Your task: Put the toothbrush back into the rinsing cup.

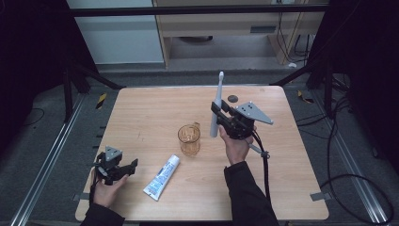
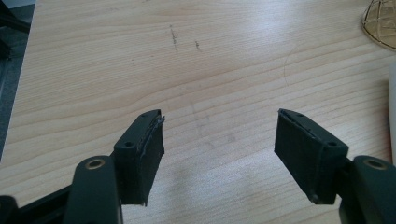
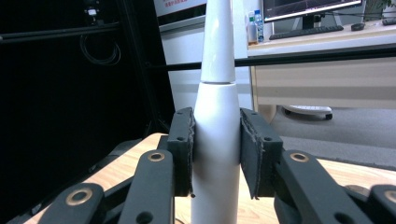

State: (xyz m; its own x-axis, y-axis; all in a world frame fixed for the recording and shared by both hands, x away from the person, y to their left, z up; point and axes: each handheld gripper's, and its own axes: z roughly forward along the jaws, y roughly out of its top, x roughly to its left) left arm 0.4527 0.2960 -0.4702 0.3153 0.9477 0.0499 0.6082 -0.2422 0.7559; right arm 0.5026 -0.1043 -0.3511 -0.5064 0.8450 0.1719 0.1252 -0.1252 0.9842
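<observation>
My right gripper (image 1: 217,114) is clamped on the white electric toothbrush (image 1: 217,106), both pads (image 3: 181,149) pressed vs. its handle, brush upright, lifted above the table (image 1: 282,188) just right of the amber cup (image 1: 189,139). My left gripper (image 1: 126,168) sits low near the table's front-left corner, its 2 jaws wide apart w/ nothing btwn them. The toothpaste tube (image 1: 162,177) lies flat btwn it and the cup.

left hand-held gripper (image 1: 133,165) gaping, right hand-held gripper (image 1: 215,108) clamped
</observation>
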